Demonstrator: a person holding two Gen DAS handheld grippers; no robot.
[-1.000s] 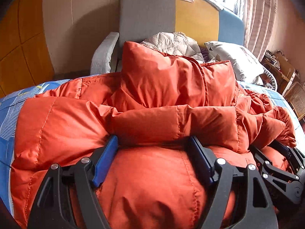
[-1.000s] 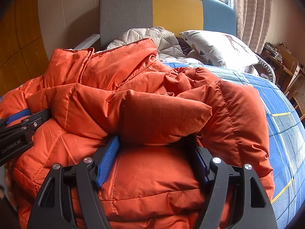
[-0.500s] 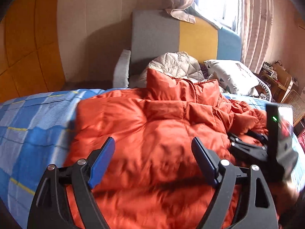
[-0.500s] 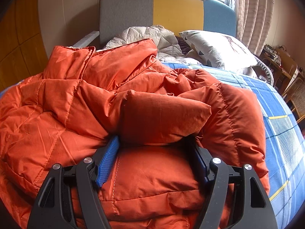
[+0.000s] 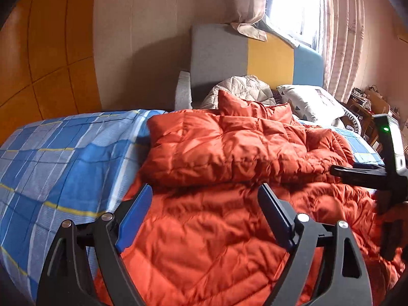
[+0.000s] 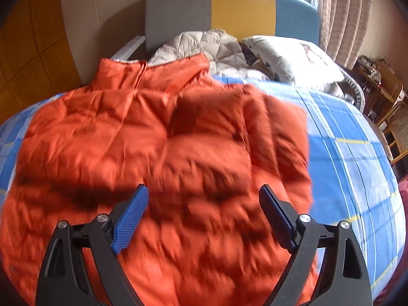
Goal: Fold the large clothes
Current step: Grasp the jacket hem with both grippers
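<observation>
a blue plaid bed (image 6: pixel 357 158) fills the scene, with the orange down jacket (image 5: pixel 229 158) spread across its middle. a grey quilt (image 6: pixel 204 43) and white pillow (image 6: pixel 293 58) sit far. the left gripper (image 5: pixel 206 211) and right gripper (image 6: pixel 204 211) hover near, both released, empty.

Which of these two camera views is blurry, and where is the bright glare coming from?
Right wrist view: the orange jacket is smeared by motion blur, though the fingers stay sharp. Left wrist view: mostly sharp, with the window blown out white at the top; both views bend at the edges from the fisheye.
</observation>
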